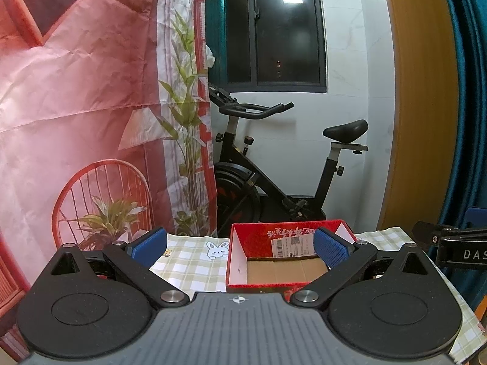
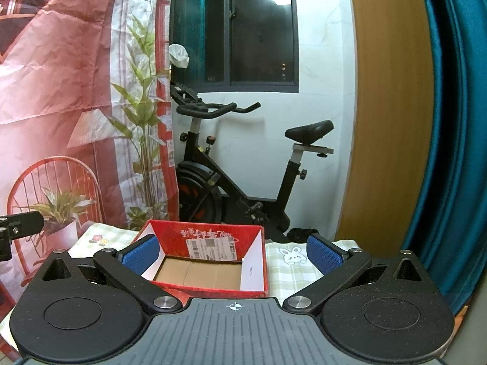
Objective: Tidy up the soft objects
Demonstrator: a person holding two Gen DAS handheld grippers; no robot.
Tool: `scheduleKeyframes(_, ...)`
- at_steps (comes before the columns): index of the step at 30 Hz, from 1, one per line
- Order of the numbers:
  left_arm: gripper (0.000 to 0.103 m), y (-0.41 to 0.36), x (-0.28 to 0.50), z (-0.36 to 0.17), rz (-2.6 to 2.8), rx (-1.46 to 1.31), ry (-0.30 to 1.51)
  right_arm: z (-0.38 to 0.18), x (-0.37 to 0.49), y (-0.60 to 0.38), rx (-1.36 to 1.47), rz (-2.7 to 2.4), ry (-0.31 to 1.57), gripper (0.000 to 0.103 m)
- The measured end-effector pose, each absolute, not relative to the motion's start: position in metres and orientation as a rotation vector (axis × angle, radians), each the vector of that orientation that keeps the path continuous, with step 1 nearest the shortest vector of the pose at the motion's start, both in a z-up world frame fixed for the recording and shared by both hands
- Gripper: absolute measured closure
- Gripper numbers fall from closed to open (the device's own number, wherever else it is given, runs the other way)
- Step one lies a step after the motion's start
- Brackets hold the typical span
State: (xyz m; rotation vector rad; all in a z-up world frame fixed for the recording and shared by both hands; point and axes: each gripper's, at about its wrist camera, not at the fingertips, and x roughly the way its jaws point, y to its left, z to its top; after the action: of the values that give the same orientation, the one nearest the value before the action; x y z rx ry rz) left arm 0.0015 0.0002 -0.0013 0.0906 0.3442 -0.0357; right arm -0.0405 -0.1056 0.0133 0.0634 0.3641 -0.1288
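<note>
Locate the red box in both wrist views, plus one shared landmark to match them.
Left wrist: red box sits lower centre-right on the checked tablecloth, partly behind the left gripper's right pad.
Right wrist: red box sits lower centre-left, partly behind the right gripper's left pad.
Shared landmark: the black exercise bike behind the table, under the dark window.

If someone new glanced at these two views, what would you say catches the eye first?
Probably the red box, open and empty on the checked cloth straight ahead. Behind it a black bike stands under a dark window. Both tongs, left and right, are open and hold nothing.
</note>
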Motion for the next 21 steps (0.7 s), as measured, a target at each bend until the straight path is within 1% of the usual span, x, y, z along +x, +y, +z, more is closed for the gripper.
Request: scheduleKeyframes(21, 0.0, 0.0004, 0.0014, 0.0005, -0.035, 0.087, 0.339, 0.0143, -0.0426, -0.1066, 0.065, -0.128, 0.359, 0.0)
